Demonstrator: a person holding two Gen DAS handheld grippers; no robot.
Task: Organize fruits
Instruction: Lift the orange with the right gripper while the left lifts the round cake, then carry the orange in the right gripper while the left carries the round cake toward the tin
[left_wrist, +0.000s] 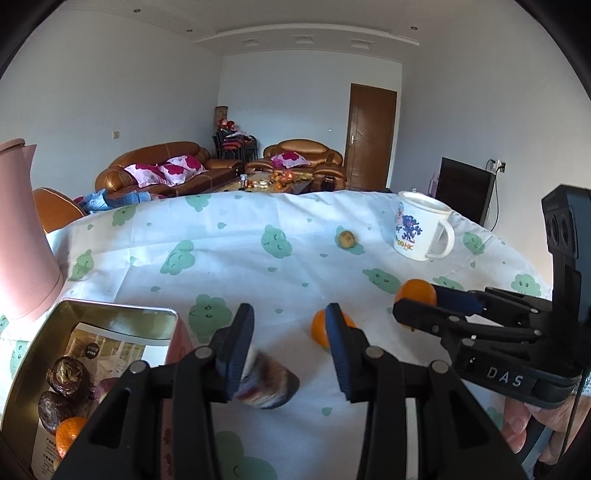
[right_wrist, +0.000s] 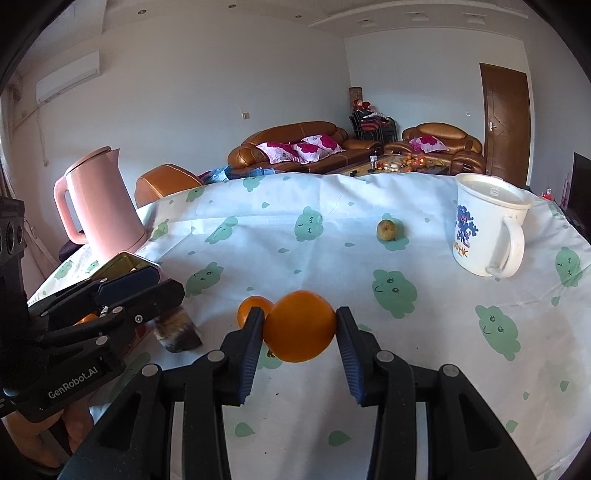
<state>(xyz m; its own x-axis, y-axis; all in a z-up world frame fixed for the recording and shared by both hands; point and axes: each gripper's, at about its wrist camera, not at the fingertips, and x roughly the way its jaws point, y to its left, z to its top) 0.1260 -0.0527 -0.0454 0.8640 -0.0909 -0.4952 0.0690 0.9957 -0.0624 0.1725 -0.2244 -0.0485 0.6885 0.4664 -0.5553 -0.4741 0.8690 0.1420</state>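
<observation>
The big tangerine (right_wrist: 300, 325) sits between the two fingers of the right hand-held gripper (right_wrist: 300, 332), w/ both pads touching its sides, so it's grasping that fruit just above the tabletop (right_wrist: 424, 369). A 2nd tangerine (right_wrist: 250, 308) lies right behind it. The left hand-held gripper (left_wrist: 291, 350) is spread wide, holding nothing; a blurry purple-and-white fruit (left_wrist: 267, 384) is below it, beside the tin box (left_wrist: 110, 314). That box has dark fruits & an orange one inside. Looks like the carry step: next, bring the tangerine left, over the box, then let go. A small green fruit (right_wrist: 386, 229) waits far off near the mug (right_wrist: 484, 229).
</observation>
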